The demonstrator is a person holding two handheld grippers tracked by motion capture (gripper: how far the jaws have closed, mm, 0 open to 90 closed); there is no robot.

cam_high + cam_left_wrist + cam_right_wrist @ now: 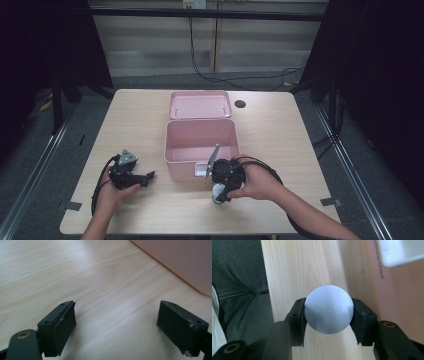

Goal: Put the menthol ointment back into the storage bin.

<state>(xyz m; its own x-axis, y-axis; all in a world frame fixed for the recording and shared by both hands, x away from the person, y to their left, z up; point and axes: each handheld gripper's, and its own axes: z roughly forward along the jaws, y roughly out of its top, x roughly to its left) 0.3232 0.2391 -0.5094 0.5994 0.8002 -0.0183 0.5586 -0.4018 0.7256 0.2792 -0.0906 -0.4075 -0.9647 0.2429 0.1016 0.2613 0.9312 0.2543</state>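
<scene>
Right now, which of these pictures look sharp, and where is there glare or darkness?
High view: dim, black at both sides, table evenly lit. Left gripper view: soft glare on the wood, pink box blurred. Right gripper view: the pale ball is sharp between the right hand-held gripper's pads, background soft.

Pretty dim room, dark all around the table (150, 120); soft light from above gives mild glare on the wood. Both gripper views are soft and blurry up close.
</scene>
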